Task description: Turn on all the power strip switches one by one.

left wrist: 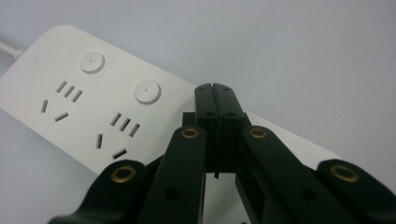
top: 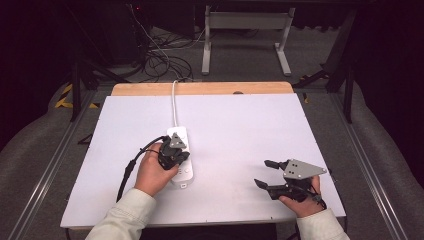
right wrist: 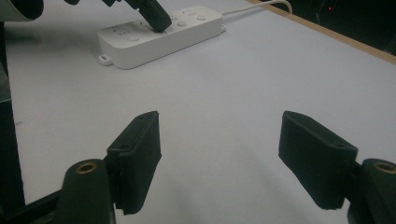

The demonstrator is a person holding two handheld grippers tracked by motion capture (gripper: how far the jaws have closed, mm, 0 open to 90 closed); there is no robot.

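Note:
A white power strip (top: 182,176) lies on the white table, its white cable (top: 174,102) running to the far edge. My left gripper (top: 180,156) is shut with its joined tips (left wrist: 215,89) resting on the strip's top (left wrist: 70,107), just right of a round button (left wrist: 147,91); nothing is between the jaws. From the right gripper view, the same strip (right wrist: 159,39) has those black tips (right wrist: 156,18) pressed on it. My right gripper (top: 262,173) hovers low at the table's front right, open and empty (right wrist: 219,154), well apart from the strip.
The white table top (top: 240,130) has a wooden strip (top: 200,88) along its far edge. A black cable (top: 131,167) trails from the left gripper. Beyond the table are a white desk frame (top: 245,30) and tangled floor cables (top: 160,55).

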